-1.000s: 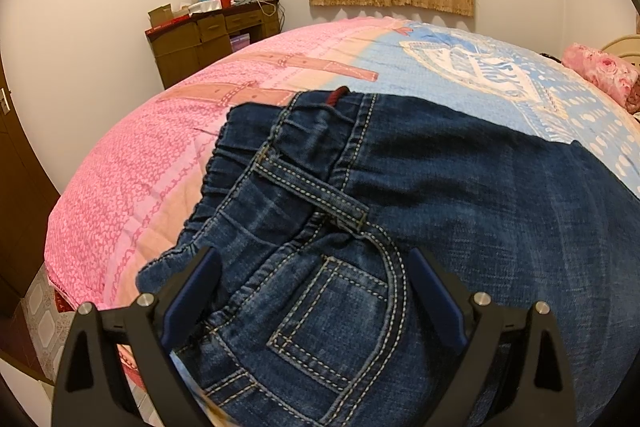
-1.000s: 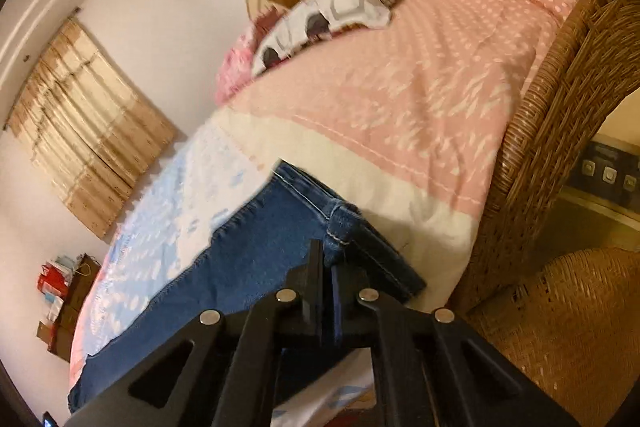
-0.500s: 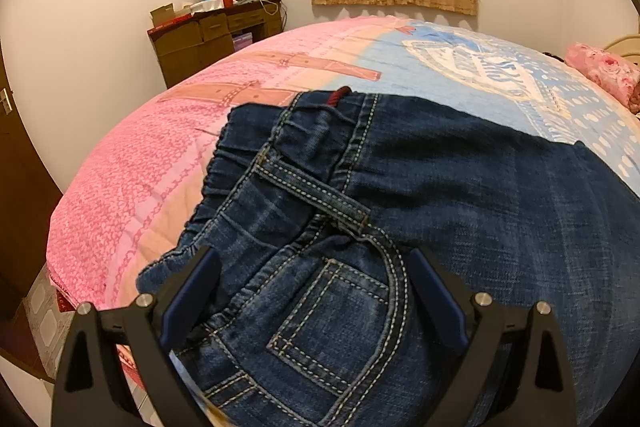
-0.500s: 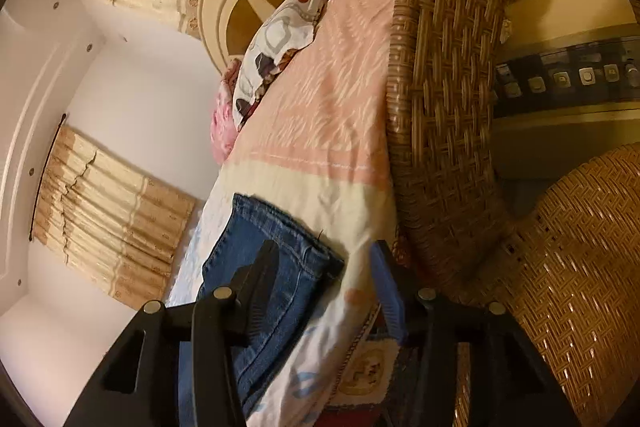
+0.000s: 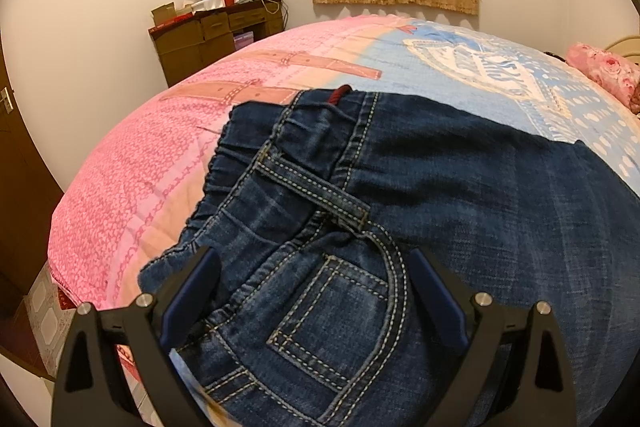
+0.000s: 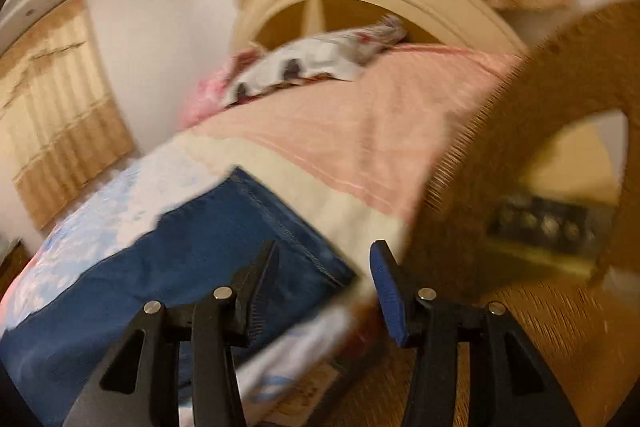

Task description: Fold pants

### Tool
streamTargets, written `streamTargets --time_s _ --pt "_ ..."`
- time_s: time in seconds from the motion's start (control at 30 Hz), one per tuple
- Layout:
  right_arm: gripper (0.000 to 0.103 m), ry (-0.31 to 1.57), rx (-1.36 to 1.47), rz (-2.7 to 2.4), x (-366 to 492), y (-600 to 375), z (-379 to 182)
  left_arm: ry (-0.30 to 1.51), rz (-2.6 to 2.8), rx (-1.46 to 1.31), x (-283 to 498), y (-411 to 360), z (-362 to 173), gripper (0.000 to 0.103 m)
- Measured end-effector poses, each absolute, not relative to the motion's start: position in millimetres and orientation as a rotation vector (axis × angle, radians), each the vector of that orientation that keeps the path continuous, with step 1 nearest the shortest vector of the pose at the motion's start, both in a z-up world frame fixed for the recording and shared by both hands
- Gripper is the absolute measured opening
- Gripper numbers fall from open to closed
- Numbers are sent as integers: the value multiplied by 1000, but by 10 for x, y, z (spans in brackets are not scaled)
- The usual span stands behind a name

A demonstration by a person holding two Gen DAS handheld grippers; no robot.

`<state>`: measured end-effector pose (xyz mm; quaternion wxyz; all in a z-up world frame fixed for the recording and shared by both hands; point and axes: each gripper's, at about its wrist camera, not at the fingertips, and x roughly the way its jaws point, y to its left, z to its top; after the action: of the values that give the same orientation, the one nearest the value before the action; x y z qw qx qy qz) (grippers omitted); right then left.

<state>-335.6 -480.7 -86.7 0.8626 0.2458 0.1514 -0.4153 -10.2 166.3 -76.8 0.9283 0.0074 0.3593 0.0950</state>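
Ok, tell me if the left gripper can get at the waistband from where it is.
Probably yes. The left gripper is open over the jeans, and nothing lies between its fingers and the waistband just ahead.

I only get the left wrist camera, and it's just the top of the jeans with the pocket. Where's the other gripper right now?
Observer: The right gripper hovers at the leg hem of the jeans, near the side of the bed.
Operator: Is it pinching the hem?
Observer: No, its fingers are spread apart, not closed on the denim.
Operator: What's next to it?
Observer: A wicker chair stands right beside the bed there.
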Motion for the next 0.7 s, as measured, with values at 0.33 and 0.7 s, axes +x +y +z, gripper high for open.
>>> streamTargets --time_s 0.33,0.7 --pt "49 382 690 -694 -3327 -5333 -1221 736 198 15 -128 1678 -767 98" --pt "15 392 614 -608 -3177 -4953 -1132 739 200 19 -106 1657 -755 98"
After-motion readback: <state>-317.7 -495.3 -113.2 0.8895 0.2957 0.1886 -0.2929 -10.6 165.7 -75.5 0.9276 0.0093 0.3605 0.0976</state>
